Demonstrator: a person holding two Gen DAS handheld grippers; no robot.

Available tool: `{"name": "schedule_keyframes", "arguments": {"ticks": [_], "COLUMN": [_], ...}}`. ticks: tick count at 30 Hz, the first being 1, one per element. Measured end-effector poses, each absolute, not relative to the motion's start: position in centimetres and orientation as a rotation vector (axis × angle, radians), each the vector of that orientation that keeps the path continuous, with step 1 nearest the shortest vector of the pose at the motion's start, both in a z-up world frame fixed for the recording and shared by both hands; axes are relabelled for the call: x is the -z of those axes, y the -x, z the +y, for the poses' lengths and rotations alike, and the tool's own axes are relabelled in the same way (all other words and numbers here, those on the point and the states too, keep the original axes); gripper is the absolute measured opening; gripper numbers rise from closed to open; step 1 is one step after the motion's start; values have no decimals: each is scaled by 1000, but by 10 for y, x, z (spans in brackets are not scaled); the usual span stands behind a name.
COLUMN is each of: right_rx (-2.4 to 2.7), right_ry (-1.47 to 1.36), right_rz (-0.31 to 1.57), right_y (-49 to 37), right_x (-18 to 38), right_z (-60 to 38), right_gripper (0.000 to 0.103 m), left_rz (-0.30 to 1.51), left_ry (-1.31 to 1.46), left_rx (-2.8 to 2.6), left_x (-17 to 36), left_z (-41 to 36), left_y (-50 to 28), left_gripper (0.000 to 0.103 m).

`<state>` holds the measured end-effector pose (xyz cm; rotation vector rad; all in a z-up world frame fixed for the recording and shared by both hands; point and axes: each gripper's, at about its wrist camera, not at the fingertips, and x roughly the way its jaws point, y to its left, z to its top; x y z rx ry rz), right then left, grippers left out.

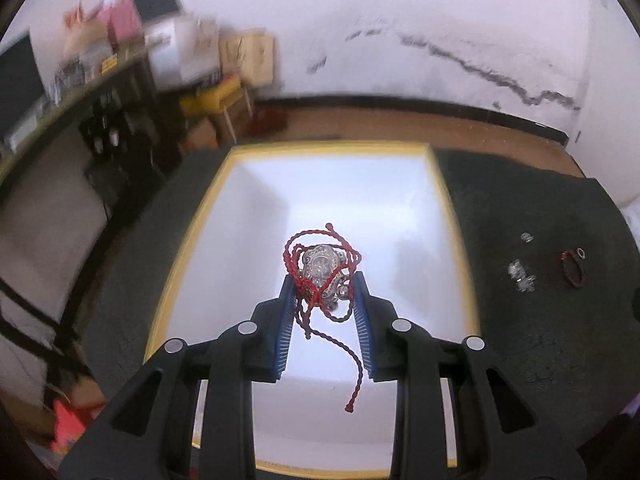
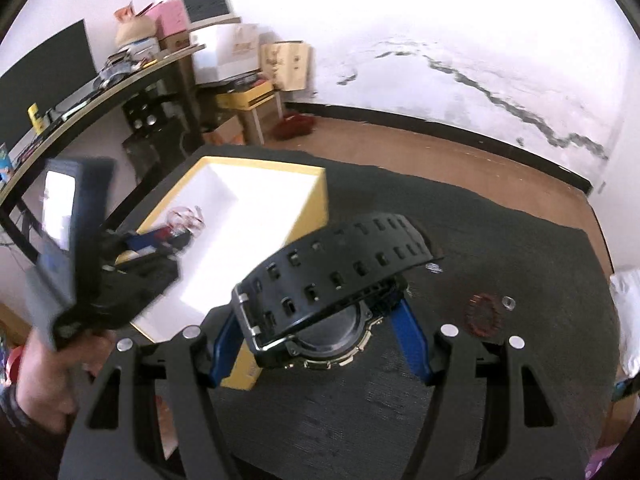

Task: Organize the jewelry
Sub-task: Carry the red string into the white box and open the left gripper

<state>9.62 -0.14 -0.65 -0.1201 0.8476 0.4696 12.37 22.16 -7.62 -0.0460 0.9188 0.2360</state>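
While the silver pendant (image 1: pixel 320 270) on its tangled red cord (image 1: pixel 316 300) hangs pinched between the blue pads of the left gripper (image 1: pixel 325 292), the loose cord ends dangle back toward the gripper's body. Directly beneath those narrow-set jaws lies the white inside of an open box (image 1: pixel 448 184) with a yellow rim, so the pendant is held above the box, not resting in it.

The right gripper (image 2: pixel 316 320) stands wide, its blue fingers (image 2: pixel 412 332) clamped on a chunky black watch (image 2: pixel 332 292); the perforated strap arches up over the case, which shows a gold-toned edge. The watch is held up over the dark mat (image 2: pixel 500 240), just beside the box's near corner.

Out past the right gripper's far finger, a small dark red beaded bracelet (image 2: pixel 482 316) lies on the mat with a little silver ring (image 2: pixel 508 303) beside it, and another small silver piece (image 2: pixel 434 268) lies near the strap's tip. To the left of the right gripper, a person's hand (image 2: pixel 52 372) grips the left tool's handle.
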Motion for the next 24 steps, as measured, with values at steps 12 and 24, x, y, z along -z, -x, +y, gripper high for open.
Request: {"name": "schedule_keyframes", "arguments": {"ticks": [12,24], "right_rx": [-505,-497], "right_ry": [171,168], "right_rz": [888,888], "right_y": [-109,-115], "right_x": [32,32], "right_z": [65,66], "right_gripper": [65,65], "left_rz": [1012,1001], "left_ry": [64,58], "left_rx": [-263,-247], "left_x": [128,133], "left_z": [258,256], "left_y": [-133,-134], "left_gripper": [28,53]}}
